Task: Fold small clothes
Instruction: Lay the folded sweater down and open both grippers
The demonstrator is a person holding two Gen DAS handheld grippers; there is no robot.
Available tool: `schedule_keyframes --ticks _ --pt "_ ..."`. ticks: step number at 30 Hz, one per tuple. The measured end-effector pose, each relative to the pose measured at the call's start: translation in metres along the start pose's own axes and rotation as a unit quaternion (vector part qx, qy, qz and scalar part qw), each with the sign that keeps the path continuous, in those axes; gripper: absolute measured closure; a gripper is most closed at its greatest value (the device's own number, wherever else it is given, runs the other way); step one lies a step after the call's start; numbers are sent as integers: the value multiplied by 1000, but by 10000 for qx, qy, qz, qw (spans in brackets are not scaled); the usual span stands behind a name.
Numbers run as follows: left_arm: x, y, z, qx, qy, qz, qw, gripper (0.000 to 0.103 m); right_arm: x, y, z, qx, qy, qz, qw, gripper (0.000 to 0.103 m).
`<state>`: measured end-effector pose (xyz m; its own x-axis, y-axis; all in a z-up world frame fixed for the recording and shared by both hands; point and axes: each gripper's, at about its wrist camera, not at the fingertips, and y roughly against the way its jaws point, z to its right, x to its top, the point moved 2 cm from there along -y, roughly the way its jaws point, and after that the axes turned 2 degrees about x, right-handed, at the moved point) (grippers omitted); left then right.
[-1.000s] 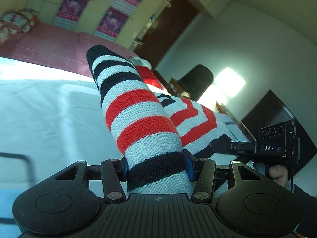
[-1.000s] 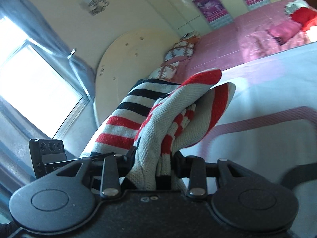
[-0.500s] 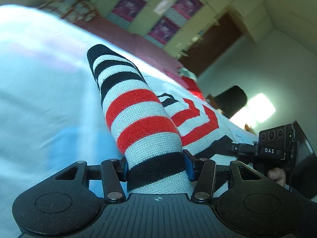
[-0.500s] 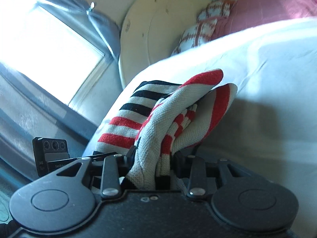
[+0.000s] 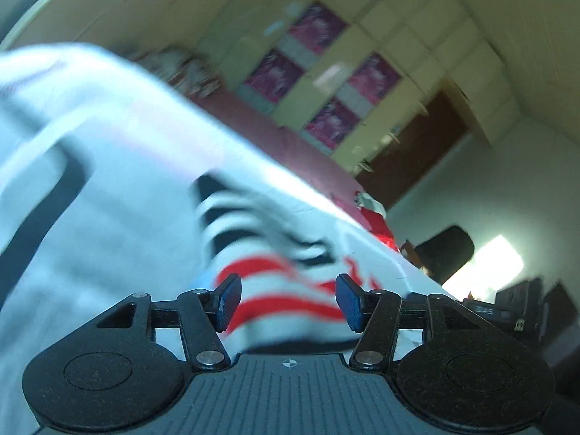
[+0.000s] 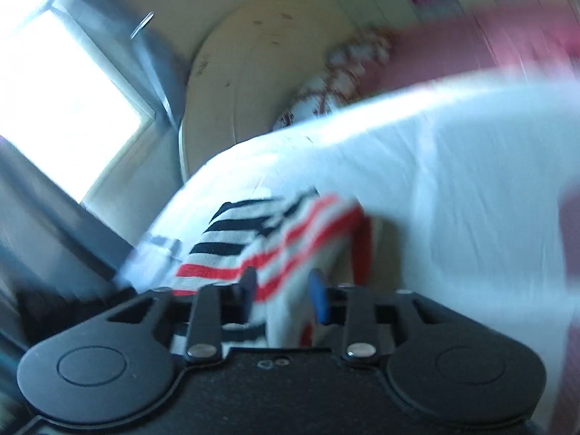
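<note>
A small knitted garment with red, white and black stripes (image 5: 275, 290) lies on the white sheet (image 5: 108, 246), blurred by motion. My left gripper (image 5: 288, 301) stands open over its near edge, with its blue pads apart on either side of the cloth. In the right wrist view the same garment (image 6: 275, 243) lies folded on the sheet (image 6: 453, 199). My right gripper (image 6: 282, 295) is open, with the cloth between and below the pads.
A pink bedspread (image 5: 282, 141) and patterned pillows (image 6: 348, 72) lie beyond the white sheet. A round headboard (image 6: 246, 83) and a bright window (image 6: 54, 98) stand at the bed's end. A brown door (image 5: 417, 156) and a dark chair (image 5: 444, 250) are to the right.
Both grippers have opened and let go of the striped garment, which has dropped from upright onto the sheet. Both cameras are moving fast and the frames are blurred.
</note>
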<state>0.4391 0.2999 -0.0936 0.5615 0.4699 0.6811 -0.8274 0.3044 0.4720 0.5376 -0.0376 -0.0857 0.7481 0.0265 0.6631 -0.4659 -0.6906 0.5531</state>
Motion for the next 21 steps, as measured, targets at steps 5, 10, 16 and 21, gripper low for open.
schedule_keyframes --ticks 5,10,16,21 --pt "2 -58 23 479 -931 -583 9928 45 -7 -58 -24 -1007 988 -522 9886 86" --pt "-8 -71 41 981 -1536 -638 9812 45 -20 -60 -22 -1257 1128 -588 9839 85" --pt "-16 6 58 1151 -1750 -119 9777 44 -29 -5 -61 -1163 1543 -303 9807 79" --pt "-44 26 60 1350 -1996 -176 9704 44 -59 9 -76 -1116 1888 -383 9749 87"
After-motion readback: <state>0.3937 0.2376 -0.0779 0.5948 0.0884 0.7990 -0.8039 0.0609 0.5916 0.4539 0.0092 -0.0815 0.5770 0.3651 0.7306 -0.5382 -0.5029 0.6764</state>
